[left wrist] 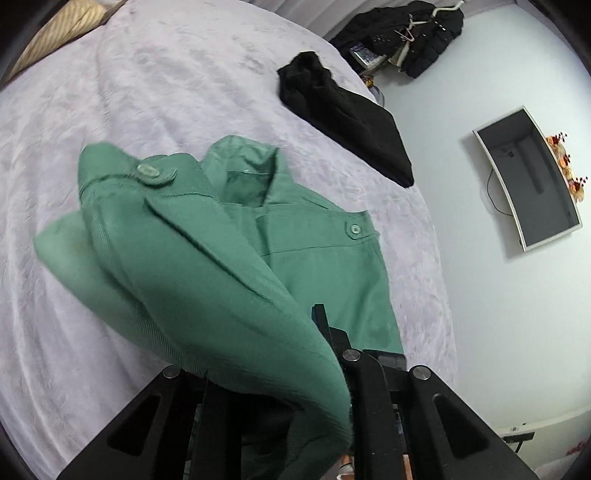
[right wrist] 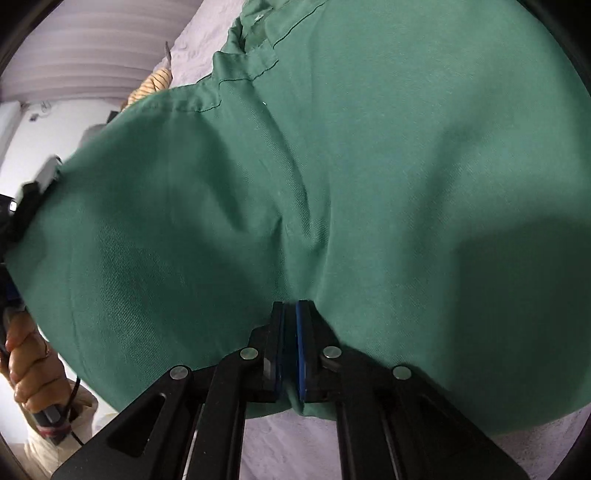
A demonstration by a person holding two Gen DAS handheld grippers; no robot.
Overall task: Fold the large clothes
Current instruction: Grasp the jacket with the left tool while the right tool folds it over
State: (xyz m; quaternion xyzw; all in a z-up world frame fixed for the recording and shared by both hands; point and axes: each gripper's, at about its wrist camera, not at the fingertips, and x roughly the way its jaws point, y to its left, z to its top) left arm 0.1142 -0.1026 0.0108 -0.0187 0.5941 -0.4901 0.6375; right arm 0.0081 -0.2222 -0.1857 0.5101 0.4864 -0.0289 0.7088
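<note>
A green jacket [left wrist: 303, 266] lies on the pale bed cover [left wrist: 129, 92], collar toward the far side. My left gripper [left wrist: 295, 332] is shut on the jacket's edge and holds that part lifted, so the cloth drapes over the left finger and hides it. In the right wrist view the green jacket [right wrist: 332, 166] fills most of the frame. My right gripper [right wrist: 290, 306] is shut on a bunched fold of it, blue pads pressed together, cloth lifted above the bed cover [right wrist: 288, 443].
A black garment [left wrist: 343, 114] lies on the bed's far right edge. A pile of dark clothes with hangers [left wrist: 406, 37] and a wall screen [left wrist: 528, 177] are beyond. A striped pillow [left wrist: 62, 33] sits at the far left. A hand [right wrist: 33, 373] holds the other gripper's handle.
</note>
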